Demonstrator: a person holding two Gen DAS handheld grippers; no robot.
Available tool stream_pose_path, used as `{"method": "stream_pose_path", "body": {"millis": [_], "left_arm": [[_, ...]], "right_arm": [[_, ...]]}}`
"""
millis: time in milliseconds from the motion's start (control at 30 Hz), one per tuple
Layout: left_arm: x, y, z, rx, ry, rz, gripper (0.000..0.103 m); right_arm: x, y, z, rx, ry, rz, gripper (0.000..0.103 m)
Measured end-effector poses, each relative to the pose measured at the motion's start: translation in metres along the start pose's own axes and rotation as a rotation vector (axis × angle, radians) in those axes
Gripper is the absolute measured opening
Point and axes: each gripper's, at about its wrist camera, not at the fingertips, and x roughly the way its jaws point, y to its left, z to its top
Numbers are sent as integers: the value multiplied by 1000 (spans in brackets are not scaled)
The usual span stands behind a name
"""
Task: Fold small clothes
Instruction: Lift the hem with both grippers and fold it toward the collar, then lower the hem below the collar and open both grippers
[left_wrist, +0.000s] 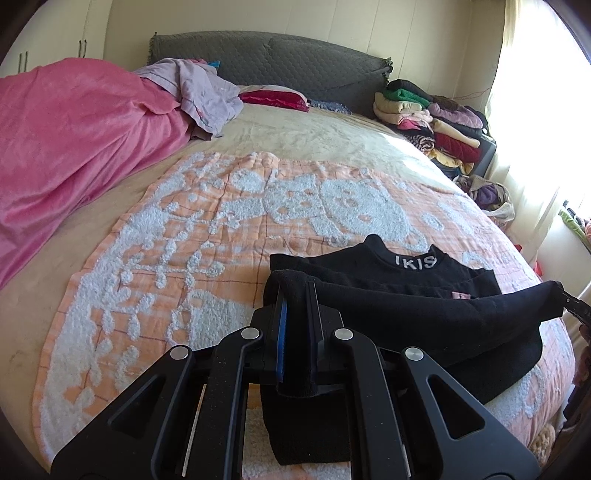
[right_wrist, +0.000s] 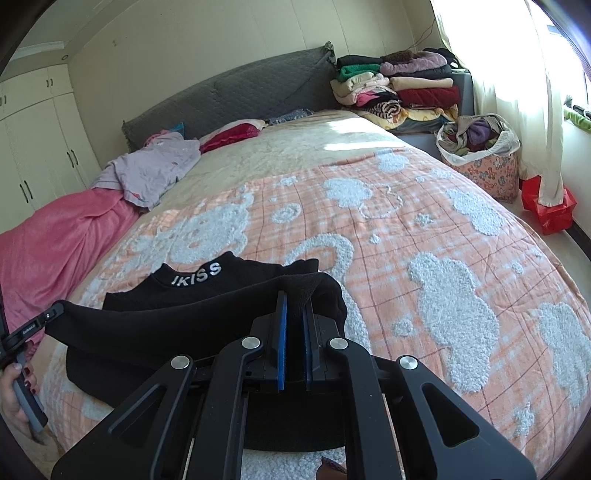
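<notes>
A small black top (left_wrist: 424, 295) with white "IKISS" lettering on its collar lies on the peach and white patterned blanket (left_wrist: 184, 229); it also shows in the right wrist view (right_wrist: 192, 299). My left gripper (left_wrist: 297, 291) is shut on the top's left lower corner, folded up over the body. My right gripper (right_wrist: 295, 299) is shut on the top's right lower corner. The lower edge is stretched between both grippers, lifted just above the collar part. The right gripper's tip shows in the left wrist view (left_wrist: 569, 302), and the left gripper in the right wrist view (right_wrist: 40, 325).
A pink blanket (left_wrist: 74, 140) is heaped on the left of the bed, with a lilac garment (left_wrist: 199, 88) on it. Folded clothes (right_wrist: 399, 88) are stacked by the grey headboard (right_wrist: 229, 96). A floral bag (right_wrist: 480, 155) of clothes and a red box (right_wrist: 550, 206) stand beside the bed.
</notes>
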Motion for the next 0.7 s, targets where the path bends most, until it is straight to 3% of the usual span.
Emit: {"method": "stream_pose_path", "body": {"millis": [333, 433, 500, 700], "left_arm": [[18, 4, -6, 7, 29, 35, 8], [15, 5, -4, 8, 20, 42, 10], [12, 4, -3, 9, 9, 39, 17], [-8, -6, -2, 41, -56, 37, 28]], "right_arm": [[19, -1, -7, -6, 34, -36, 7], [19, 0, -7, -14, 33, -56, 16], [17, 0, -7, -18, 21, -71, 31], [4, 1, -7, -21, -12, -63, 38]]}}
